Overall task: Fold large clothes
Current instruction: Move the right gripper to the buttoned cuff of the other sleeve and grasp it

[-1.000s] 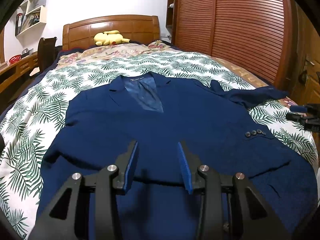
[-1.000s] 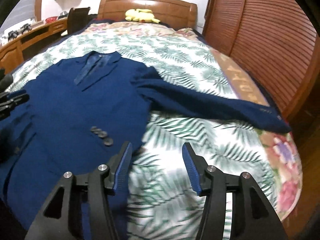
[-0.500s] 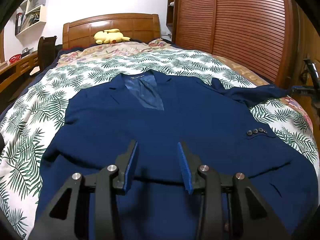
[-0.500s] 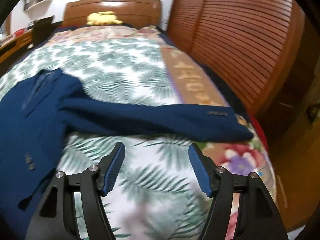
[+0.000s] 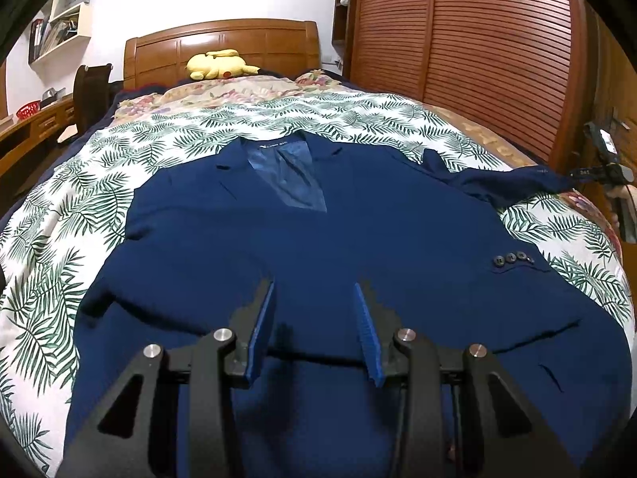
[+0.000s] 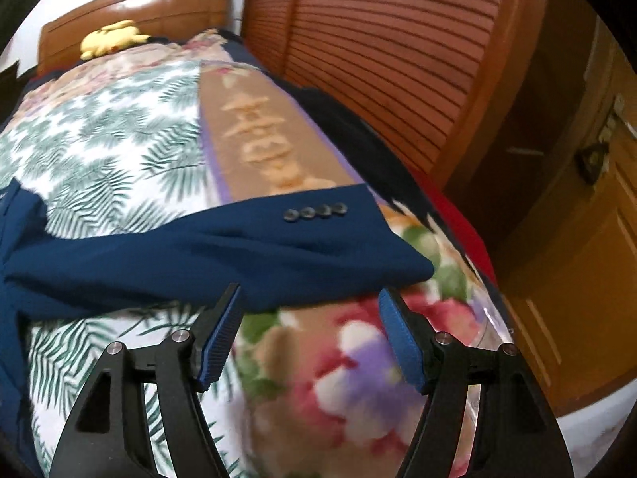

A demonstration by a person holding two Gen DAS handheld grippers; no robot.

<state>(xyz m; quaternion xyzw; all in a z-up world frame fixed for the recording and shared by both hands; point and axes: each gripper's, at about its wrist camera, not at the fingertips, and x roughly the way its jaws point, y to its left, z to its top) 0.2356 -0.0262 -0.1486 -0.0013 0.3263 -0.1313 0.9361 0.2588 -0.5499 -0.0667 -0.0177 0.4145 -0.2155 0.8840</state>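
R claw (image 6: 310, 310) wide open, empty, nearing blazer sleeve cuff (image 6: 358, 239); L claw (image 5: 314, 318) open over blazer (image 5: 318, 247); risk: pinches bedspread (image 6: 318, 378) w/ cuff.

You see a matt navy woven-cloth suit jacket (image 5: 358, 239) with glossy lining, on a soft leaf-print cotton bedspread (image 5: 71, 207). Your matt black plastic left gripper (image 5: 314, 318) carries ribbed blue pads and shiny metal pins. The slatted brown wooden wardrobe (image 5: 458, 47) looks satin.

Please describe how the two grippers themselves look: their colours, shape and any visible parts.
The left gripper and the right gripper look alike: black angular frames with triangular cut-outs, round silver bolts at the joints, and two flat fingers faced with ribbed blue pads. No cables or markings show.
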